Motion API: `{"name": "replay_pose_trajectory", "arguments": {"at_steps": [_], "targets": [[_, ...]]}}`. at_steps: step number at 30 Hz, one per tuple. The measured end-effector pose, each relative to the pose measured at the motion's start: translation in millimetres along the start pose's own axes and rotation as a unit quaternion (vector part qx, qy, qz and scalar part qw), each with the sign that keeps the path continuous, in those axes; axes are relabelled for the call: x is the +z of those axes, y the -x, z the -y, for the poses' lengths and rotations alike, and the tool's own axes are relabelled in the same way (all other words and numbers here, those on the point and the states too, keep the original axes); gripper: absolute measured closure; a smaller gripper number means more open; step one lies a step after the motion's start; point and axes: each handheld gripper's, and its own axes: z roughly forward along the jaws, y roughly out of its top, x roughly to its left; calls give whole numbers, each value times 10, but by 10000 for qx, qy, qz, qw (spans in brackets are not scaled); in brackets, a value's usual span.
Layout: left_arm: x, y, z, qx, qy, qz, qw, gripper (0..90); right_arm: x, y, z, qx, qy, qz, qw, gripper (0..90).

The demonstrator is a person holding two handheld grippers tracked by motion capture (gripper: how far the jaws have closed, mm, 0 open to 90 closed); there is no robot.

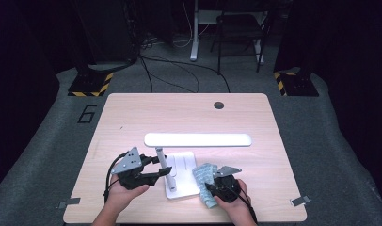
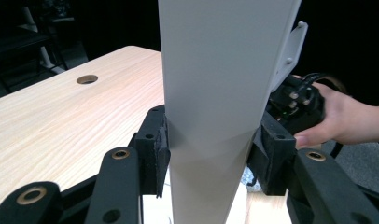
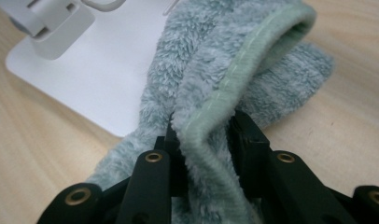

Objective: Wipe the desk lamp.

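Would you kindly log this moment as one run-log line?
left claw: shut on lamp post | right claw: shut on green cloth | cloth partly over lamp base | table

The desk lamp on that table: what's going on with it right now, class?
A person works with a gripper in each hand. The left gripper is clamped on the upright post of the white desk lamp, steadying it. The right gripper pinches a fluffy grey-green cloth that lies partly on the lamp's base. It looks like the lamp is being wiped.

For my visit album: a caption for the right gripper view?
Hand-held gripper pinching a fluffy grey-green cloth beside a white lamp base.
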Motion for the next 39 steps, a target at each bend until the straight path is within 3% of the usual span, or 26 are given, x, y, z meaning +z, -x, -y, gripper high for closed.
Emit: {"name": "replay_pose_trajectory", "arguments": {"at_steps": [9,12,24,28,32,35,37,39], "targets": [[10,-25,8,-29,61,67,10000,532,230,109,-225,215,143,248,9994,705],[9,-34,7,4,56,99,9999,532,293,166,-293,156,144,289,9994,705],[8,-22,-11,25,-49,183,9998,530,645,342,-692,375,173,560,9976,702],[4,-27,-9,86,-35,158,9998,529,736,415,-808,516,157,530,9971,700],[2,-15,-11,24,-62,177,9998,529,818,468,-885,562,257,527,9967,694],[7,5,-8,10,-32,60,10000,529,808,503,-892,811,251,469,9953,691],[8,10,-8,2,-24,24,10000,529,783,538,-857,670,319,454,9962,690],[7,13,-9,6,-35,-10,10000,529,770,539,-847,744,352,457,9956,689]]}}
